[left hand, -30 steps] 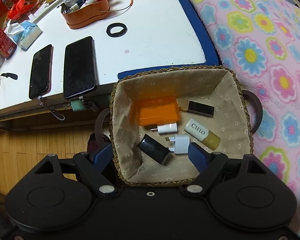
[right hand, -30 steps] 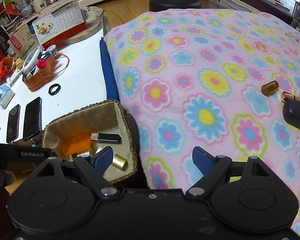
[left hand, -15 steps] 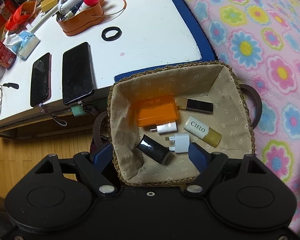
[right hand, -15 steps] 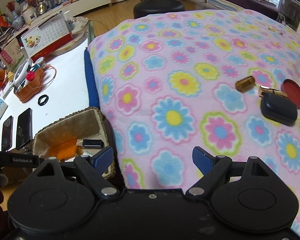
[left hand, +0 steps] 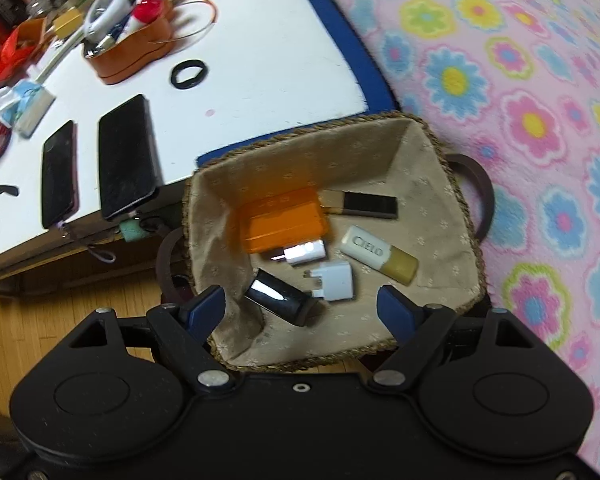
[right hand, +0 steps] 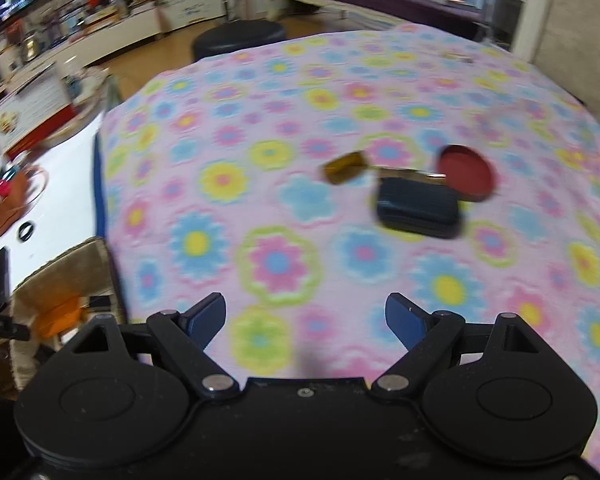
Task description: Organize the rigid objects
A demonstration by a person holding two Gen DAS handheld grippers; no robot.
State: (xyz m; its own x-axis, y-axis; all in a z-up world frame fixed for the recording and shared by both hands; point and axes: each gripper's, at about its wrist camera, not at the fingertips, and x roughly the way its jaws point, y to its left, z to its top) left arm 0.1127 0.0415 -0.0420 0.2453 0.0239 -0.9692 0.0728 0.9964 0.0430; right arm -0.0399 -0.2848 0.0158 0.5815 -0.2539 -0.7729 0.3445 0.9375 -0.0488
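left wrist view shows your basket (left hand: 456, 200) already holding six small items; your left gripper (left hand: 300, 304) hovers spread and empty. your right gripper (right hand: 306, 316), also spread and empty, faces the dark case (right hand: 418, 210), red lid (right hand: 466, 174) and amber bottle (right hand: 346, 168) left on the blanket (right hand: 260, 208).

Left wrist view looks steeply down, close over the lined basket (left hand: 452, 184) directly ahead of the left claw (left hand: 302, 308), white table beyond on the left. Right wrist view faces forward at a shallower angle across the flowered blanket (right hand: 284, 184), blurred. Shared: the basket (right hand: 60, 268) low left of the right claw (right hand: 305, 318), blanket, table edge.
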